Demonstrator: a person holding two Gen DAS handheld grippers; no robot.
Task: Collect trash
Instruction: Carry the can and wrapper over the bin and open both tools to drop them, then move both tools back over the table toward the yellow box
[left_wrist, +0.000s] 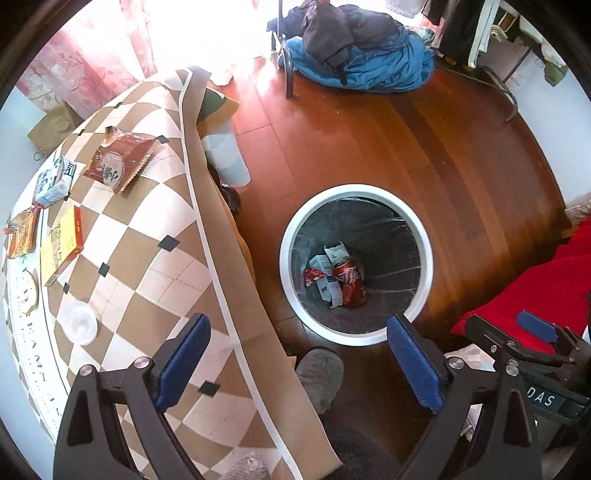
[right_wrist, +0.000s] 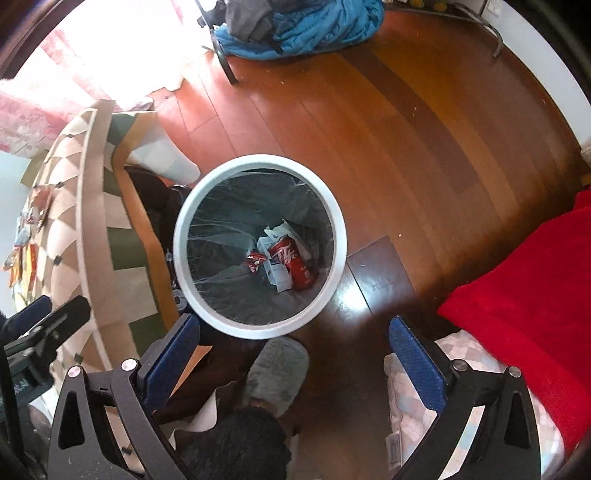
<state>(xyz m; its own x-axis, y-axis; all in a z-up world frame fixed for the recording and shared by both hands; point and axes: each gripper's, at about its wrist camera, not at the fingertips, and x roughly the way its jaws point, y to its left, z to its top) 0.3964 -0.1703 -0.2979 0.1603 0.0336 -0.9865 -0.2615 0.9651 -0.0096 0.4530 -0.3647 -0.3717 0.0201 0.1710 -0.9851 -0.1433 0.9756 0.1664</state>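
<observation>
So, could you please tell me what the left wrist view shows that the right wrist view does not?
Only the left wrist view shows the tabletop litter clearly: the red snack wrapper, milk carton, yellow box and clear plastic cup. Only the right wrist view shows the quilted pillow. Both share the white bin holding a red can, the grey slipper, and open, empty tools.

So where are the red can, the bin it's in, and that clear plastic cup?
Red can (right_wrist: 293, 264), right wrist view, on its printed side.
Bin (right_wrist: 177, 236), right wrist view, on its white rim.
Clear plastic cup (left_wrist: 78, 322), left wrist view, on its open mouth, standing on the checkered tablecloth.
</observation>
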